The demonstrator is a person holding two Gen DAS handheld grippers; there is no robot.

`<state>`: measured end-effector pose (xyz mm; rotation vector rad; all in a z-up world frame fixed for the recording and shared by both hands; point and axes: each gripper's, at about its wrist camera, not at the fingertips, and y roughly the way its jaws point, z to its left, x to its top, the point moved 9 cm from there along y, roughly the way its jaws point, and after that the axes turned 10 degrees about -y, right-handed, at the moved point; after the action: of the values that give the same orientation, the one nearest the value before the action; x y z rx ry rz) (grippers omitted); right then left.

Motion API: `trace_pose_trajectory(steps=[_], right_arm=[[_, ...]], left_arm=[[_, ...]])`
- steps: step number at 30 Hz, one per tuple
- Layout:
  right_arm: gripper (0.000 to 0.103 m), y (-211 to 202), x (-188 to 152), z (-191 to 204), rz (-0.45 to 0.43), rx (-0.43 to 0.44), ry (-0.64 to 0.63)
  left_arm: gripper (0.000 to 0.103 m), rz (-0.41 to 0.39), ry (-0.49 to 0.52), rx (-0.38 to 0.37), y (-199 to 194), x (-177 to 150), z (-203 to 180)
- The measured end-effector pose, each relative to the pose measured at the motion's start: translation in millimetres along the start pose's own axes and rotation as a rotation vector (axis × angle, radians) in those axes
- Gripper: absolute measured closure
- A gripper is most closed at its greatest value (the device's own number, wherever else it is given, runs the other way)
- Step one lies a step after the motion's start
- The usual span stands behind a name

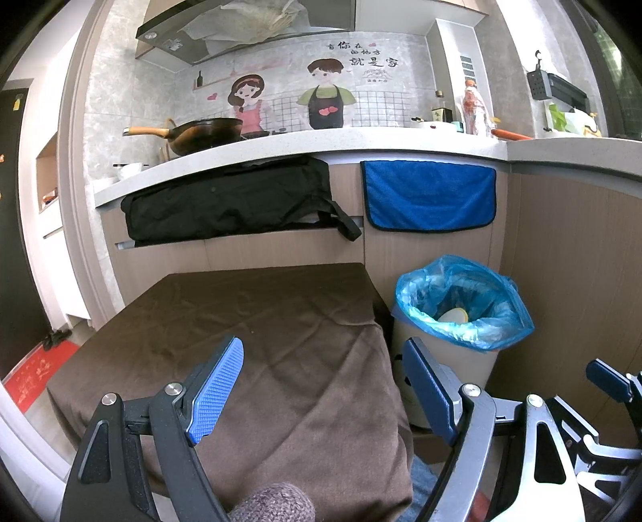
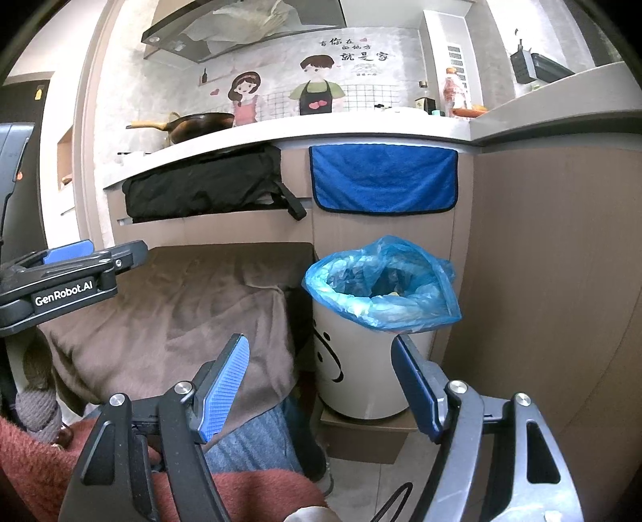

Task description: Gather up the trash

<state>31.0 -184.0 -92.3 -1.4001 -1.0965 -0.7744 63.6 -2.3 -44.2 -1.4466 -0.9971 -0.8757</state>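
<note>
Left gripper: nearest in the left wrist view, jaws apart, nothing between the blue pads, held over the near right corner of the table.
Right gripper: jaws apart, nothing between them, held in front of the bin; its blue fingertip also shows at the right edge of the left wrist view.
Person: a rust-red sleeve and blue trousers low in the right wrist view.
Table: covered with a brown cloth that hangs over its near and right edges; its far edge stands against the cabinet.
Trash bin: white with a drawn face, just beside the table's right edge, on a low brown box.
Bin liner: blue plastic bag folded over the rim.
Trash: a pale, round, lid-like item lies inside the liner; what it is I cannot tell.
Cabinet front: a black bag over the drawer edge and a blue towel hanging under the counter's edge.
Counter: a dark wok with a wooden handle toward its left end, bottles toward its right corner.
Far wall: a cartoon sticker of two figures, a range hood above.
</note>
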Motion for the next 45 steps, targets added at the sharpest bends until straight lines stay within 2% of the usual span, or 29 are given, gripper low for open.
trace_pose_trajectory(steps=[45], right_arm=[[0.032,-15,4,-4,-0.002,-0.029,0.028]], left_arm=[[0.021,0.005,-0.004,-0.001,0,-2,-7]])
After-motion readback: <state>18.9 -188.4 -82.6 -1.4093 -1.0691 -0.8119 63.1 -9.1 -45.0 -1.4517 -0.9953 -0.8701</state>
